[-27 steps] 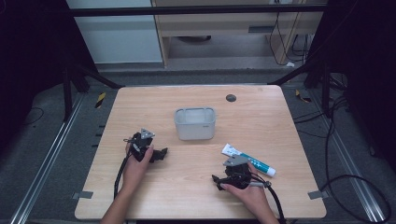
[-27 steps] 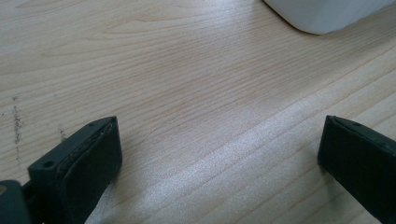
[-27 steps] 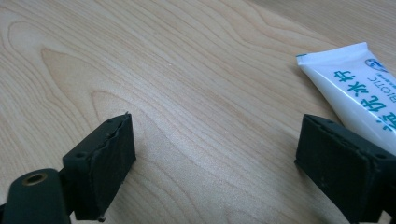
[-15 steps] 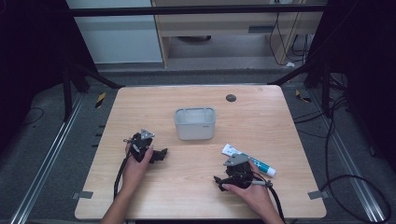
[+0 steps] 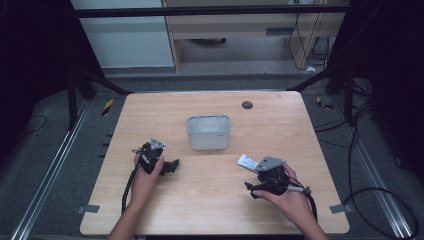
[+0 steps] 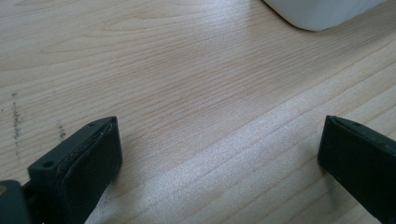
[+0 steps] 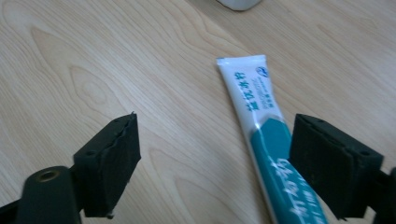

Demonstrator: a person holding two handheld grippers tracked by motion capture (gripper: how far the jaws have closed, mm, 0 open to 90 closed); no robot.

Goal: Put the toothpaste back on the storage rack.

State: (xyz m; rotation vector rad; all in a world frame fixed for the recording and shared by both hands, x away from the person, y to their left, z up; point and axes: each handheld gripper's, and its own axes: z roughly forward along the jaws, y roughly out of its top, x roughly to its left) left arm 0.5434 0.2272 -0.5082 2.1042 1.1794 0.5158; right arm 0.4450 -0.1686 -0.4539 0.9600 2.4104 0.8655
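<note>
On one wooden table (image 5: 150, 115), two grippers work. The left gripper (image 5: 170, 165) rests low on the wood, its jaws wide apart over bare wood, gripping nothing. One grey-white tub (image 5: 209, 132) stands mid-table. The right gripper (image 7: 215, 158) hangs over one toothpaste tube (image 7: 254, 121), jaws spread wide; the tube lies flat between them, close against the right-hand jaw, not clamped.

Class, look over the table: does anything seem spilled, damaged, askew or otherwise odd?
Nothing stands out. The toothpaste tube lies flat and intact on the table, partly between the open right gripper's jaws. The white tub stands upright mid-table. A few faint dark specks mark the wood near the left gripper.
</note>
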